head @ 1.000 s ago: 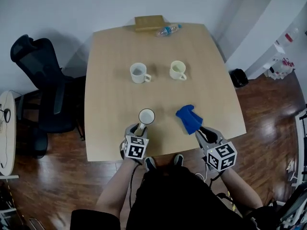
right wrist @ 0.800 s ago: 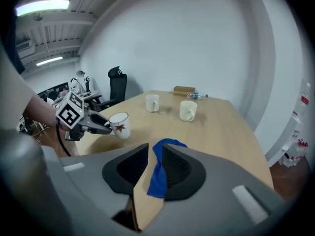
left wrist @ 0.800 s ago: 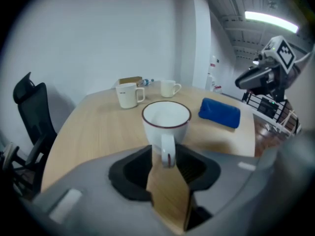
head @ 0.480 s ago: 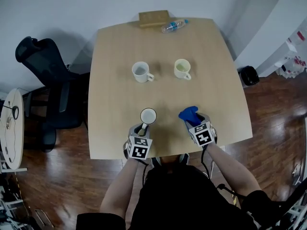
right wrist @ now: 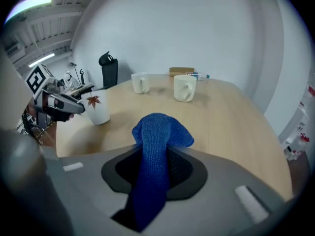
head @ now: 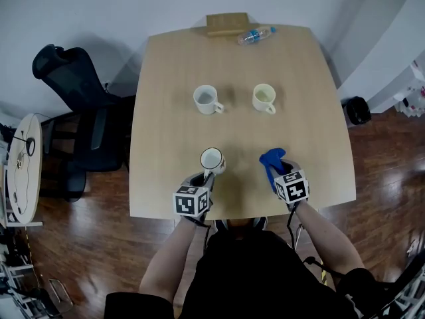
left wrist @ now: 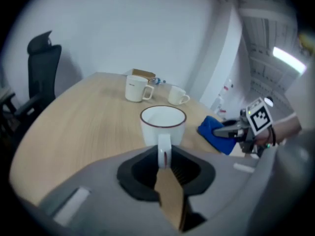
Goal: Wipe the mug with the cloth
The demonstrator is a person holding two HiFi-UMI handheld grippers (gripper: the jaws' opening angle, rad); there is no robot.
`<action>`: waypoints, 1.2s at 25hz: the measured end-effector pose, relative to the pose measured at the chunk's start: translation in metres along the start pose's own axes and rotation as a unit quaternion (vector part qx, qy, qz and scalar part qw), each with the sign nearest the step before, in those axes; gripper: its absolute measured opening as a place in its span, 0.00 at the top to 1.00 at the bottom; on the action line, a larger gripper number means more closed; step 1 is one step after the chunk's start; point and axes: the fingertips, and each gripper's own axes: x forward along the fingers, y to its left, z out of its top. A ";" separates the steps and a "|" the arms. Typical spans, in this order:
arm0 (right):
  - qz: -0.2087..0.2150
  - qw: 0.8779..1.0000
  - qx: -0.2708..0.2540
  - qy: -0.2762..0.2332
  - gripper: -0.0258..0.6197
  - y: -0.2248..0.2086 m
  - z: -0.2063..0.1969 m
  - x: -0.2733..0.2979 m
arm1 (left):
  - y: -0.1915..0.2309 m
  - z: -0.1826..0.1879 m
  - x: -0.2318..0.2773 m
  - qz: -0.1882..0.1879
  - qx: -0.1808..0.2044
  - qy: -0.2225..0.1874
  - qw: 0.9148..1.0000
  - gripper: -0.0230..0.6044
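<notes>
The left hand-held gripper (head: 206, 179) clenches the near-pointing handle of the smooth white mug (head: 212, 159), upright on the wooden worktop (head: 166, 111). The right hand-held gripper (head: 281, 173), jaws just closing, grasps the knitted blue cloth (head: 271, 163), seemingly bunched lengthwise.

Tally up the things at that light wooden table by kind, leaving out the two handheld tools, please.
Mugs: 3, white dark-rimmed mug, plain white mug, cream mug
Cloths: 1, blue knitted cloth
Bottles: 1, clear plastic water bottle
Blocks: 1, flat tan wooden block
Total: 6
</notes>
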 end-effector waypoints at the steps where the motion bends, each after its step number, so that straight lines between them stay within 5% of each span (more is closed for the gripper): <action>1: 0.004 1.000 0.004 -0.018 0.79 0.000 0.009 -0.009 | -0.002 0.004 -0.003 -0.015 -0.031 -0.010 0.999 0.87; 4: 0.026 0.995 -0.003 -0.099 0.79 0.008 0.053 -0.048 | -0.016 0.024 -0.018 -0.062 -0.102 -0.056 0.991 0.87; 8: 0.046 0.967 -0.063 -0.244 0.79 0.038 0.143 -0.125 | -0.054 0.075 -0.046 -0.122 -0.127 -0.124 0.977 0.87; 12: 0.033 0.909 -0.241 -0.339 0.79 0.102 0.226 -0.200 | -0.107 0.136 -0.075 -0.187 -0.116 -0.180 0.959 0.87; 16: -0.014 0.851 -0.358 -0.384 0.79 0.149 0.258 -0.231 | -0.151 0.185 -0.106 -0.237 -0.088 -0.227 0.940 0.87; 21: -0.089 0.792 -0.461 -0.391 0.79 0.164 0.261 -0.246 | -0.165 0.202 -0.131 -0.249 -0.072 -0.241 0.935 0.87; 23: -0.083 0.791 -0.465 -0.388 0.79 0.164 0.261 -0.251 | -0.168 0.199 -0.136 -0.261 -0.069 -0.244 0.931 0.87; 25: -0.038 0.818 -0.419 -0.391 0.79 0.158 0.266 -0.262 | -0.172 0.196 -0.142 -0.285 -0.063 -0.249 0.924 0.87; 28: 0.092 0.870 -0.262 -0.408 0.79 0.142 0.279 -0.284 | -0.184 0.195 -0.161 -0.321 -0.039 -0.245 0.914 0.87; 30: 0.191 0.882 -0.125 -0.413 0.79 0.125 0.282 -0.295 | -0.191 0.192 -0.177 -0.349 -0.010 -0.244 0.905 0.87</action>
